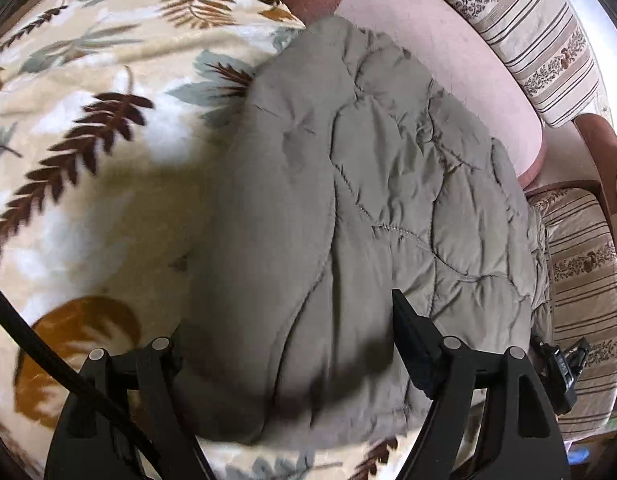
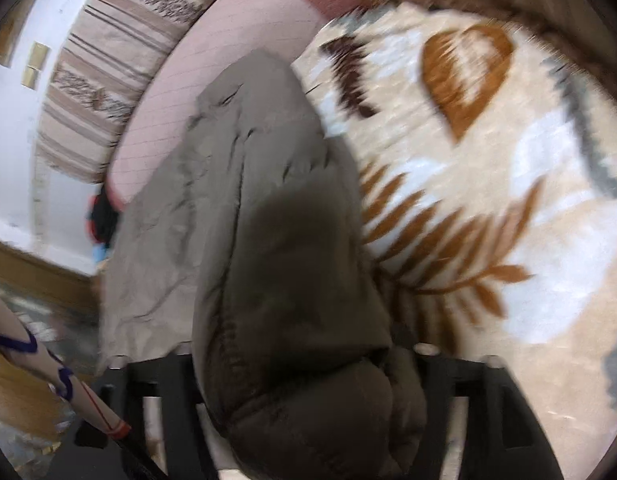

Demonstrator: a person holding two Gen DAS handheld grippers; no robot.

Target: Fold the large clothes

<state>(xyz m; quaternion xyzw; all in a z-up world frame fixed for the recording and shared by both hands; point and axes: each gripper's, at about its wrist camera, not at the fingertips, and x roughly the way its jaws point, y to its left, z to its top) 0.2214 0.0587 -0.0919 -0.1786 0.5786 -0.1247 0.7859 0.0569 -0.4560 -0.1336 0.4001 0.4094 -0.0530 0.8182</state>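
A large grey-green quilted jacket (image 1: 348, 200) lies on a cream blanket with a leaf print (image 1: 88, 160). In the left wrist view the left gripper (image 1: 288, 344) stands wide open, its fingers (image 1: 412, 340) on either side of the jacket's near edge. In the blurred right wrist view the jacket (image 2: 268, 220) bulges up between the right gripper's (image 2: 292, 364) black fingers (image 2: 436, 364), which hold a thick fold of it.
A pink cushion (image 1: 448, 60) and striped floral sofa cushions (image 1: 528, 28) lie beyond the jacket. A small black device (image 1: 560, 372) lies by the sofa edge. In the right wrist view a wall (image 2: 12, 140) and floor (image 2: 36, 288) show at the left.
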